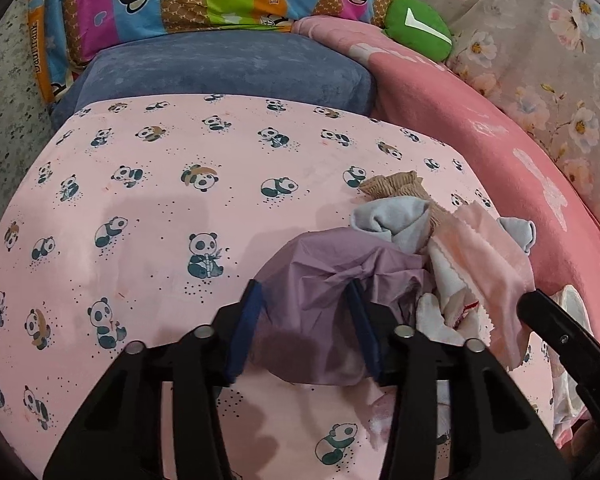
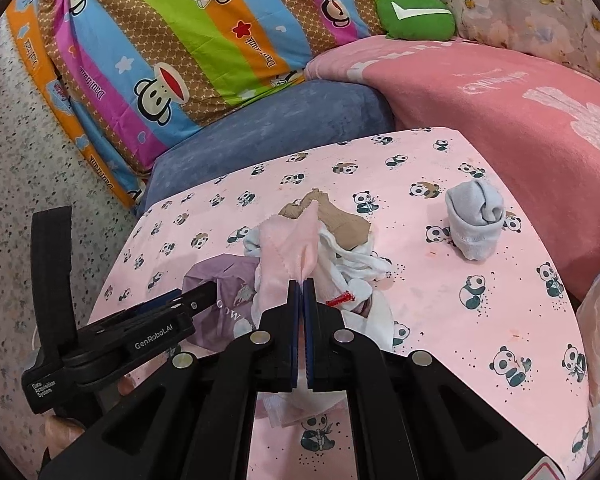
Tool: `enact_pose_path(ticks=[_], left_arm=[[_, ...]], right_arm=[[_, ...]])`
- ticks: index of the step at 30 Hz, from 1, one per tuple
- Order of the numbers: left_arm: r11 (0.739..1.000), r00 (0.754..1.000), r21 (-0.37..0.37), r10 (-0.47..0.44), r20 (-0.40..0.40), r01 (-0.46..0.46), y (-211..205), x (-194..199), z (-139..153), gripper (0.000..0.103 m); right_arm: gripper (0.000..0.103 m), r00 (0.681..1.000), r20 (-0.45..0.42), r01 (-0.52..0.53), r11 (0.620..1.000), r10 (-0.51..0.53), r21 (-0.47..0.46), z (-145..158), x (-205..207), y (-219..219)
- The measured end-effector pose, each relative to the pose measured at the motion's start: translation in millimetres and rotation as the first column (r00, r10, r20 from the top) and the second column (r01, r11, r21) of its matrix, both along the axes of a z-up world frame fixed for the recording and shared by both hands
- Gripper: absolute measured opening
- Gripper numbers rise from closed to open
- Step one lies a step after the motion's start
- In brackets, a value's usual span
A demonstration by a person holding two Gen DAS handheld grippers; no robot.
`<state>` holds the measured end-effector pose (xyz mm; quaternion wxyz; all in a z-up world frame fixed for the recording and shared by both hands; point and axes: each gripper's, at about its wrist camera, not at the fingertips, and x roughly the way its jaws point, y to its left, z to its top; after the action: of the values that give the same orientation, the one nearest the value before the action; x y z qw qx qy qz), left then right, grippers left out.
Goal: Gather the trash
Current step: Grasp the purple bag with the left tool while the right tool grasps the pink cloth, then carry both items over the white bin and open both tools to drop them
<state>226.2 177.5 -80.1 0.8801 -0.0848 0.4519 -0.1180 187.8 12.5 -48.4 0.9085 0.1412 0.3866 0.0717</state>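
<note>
Right wrist view shows the right tongs (image 2: 302, 285) closed tight on the edge of a soft pale pink cloth scrap (image 2: 284, 256), which stands up from a small heap on the pink panda-print surface (image 2: 480, 320). The heap also holds a crumpled purple plastic bag (image 1: 332, 276), a white cloth with a red stitch mark (image 2: 340, 280) and a beige ribbed sock (image 2: 332, 220). The left tongs (image 1: 304, 292) are wide open around the purple bag, their blue pads on either side of it, and I judge they do not press it yet.

The risk I see: the pink scrap is tangled with the white cloth, so a pull may drag the whole heap or drop pieces off the near edge. Thin plastic can also slip out if the left tongs close only on a fold. A rolled grey sock (image 2: 476, 216) sits well apart to the right and could be forgotten.
</note>
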Motion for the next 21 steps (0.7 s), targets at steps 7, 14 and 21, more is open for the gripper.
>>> enact_pose_path(ticks=[7, 14, 21], left_arm=[[1.000, 1.000, -0.023, -0.019, 0.022, 0.020, -6.3, -13.3, 12.4, 0.002], [0.999, 0.996, -0.027, -0.032, 0.088, 0.035, -17.6, -29.9, 48.0, 0.001], [0.998, 0.984, -0.024, -0.057, 0.167, 0.062, -40.8, -49.3, 94.1, 0.001]], right_arm=[[0.004, 1.000, 0.027, 0.004, 1.000, -0.005, 0.017, 11.6, -10.7, -10.9], [0.004, 0.995, 0.087, 0.038, 0.999, -0.041, 0.035, 38.9, -31.5, -31.1], [0.004, 0.987, 0.137, 0.080, 0.995, -0.087, 0.058, 64.1, -56.2, -60.5]])
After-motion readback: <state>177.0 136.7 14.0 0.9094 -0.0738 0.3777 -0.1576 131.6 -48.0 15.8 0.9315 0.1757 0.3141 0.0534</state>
